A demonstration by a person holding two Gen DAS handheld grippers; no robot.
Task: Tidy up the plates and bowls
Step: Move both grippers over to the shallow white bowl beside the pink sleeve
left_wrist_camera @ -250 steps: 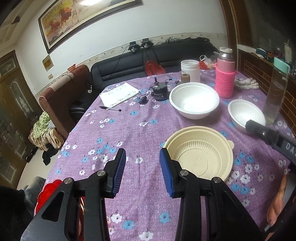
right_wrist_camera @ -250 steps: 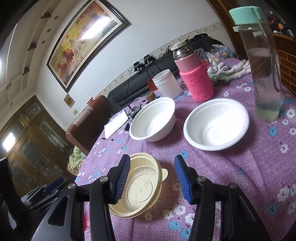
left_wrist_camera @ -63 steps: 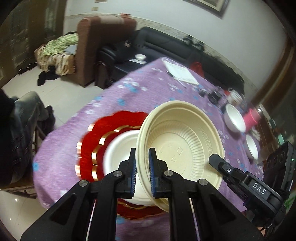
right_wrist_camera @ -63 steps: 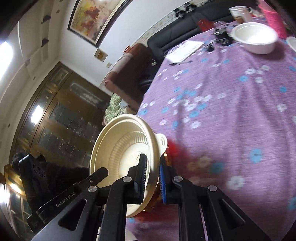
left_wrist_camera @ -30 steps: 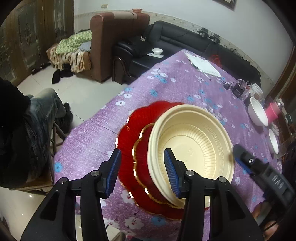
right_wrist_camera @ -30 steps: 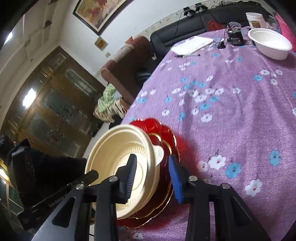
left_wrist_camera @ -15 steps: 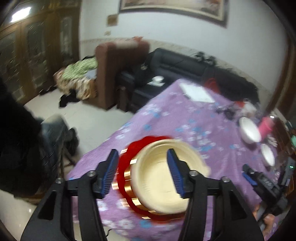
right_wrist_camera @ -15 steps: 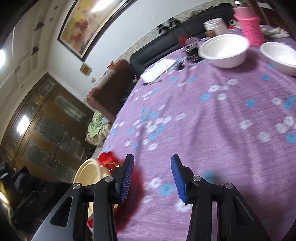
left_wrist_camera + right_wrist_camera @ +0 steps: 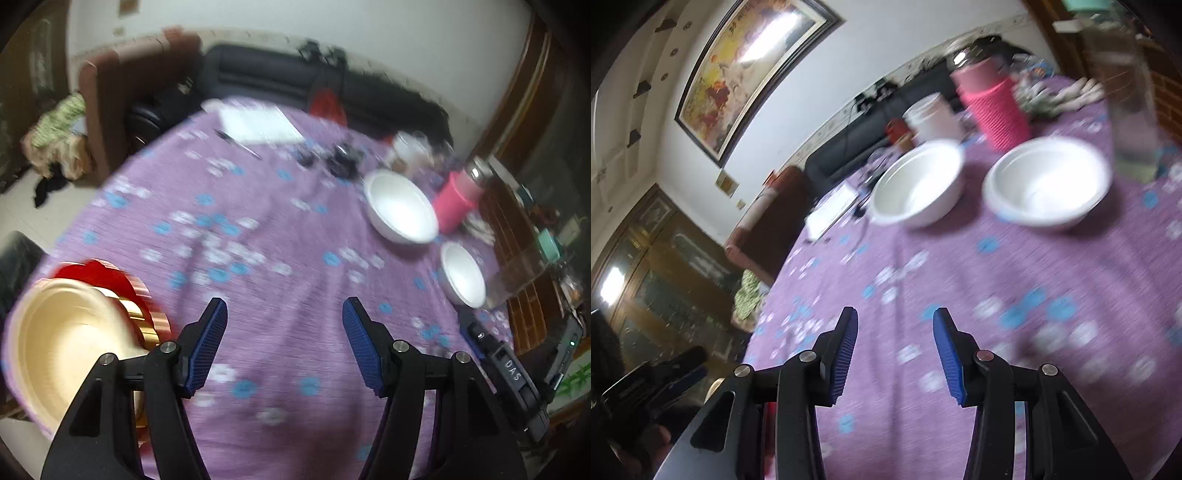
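In the left wrist view a cream bowl (image 9: 62, 343) sits stacked on red gold-edged plates (image 9: 110, 277) at the table's lower left corner. My left gripper (image 9: 284, 306) hovers over bare purple cloth to the right of that stack, its jaws opening with nothing between them. A large white bowl (image 9: 400, 206) and a smaller white bowl (image 9: 463, 275) stand far right. My right gripper (image 9: 895, 317) is open and empty. Both white bowls, the large (image 9: 919, 184) and the small (image 9: 1047, 181), lie beyond it in the right wrist view.
A pink-sleeved flask (image 9: 995, 107), a white jar (image 9: 934, 118) and a clear water bottle (image 9: 1126, 92) stand behind the white bowls. A notebook (image 9: 258, 123) and a black gadget (image 9: 343, 162) lie at the far side. An armchair and a sofa flank the table.
Both grippers let go of the cream bowl, which now rests on the red plates. They opened wider and swung right toward the white bowls; the views are motion-blurred.
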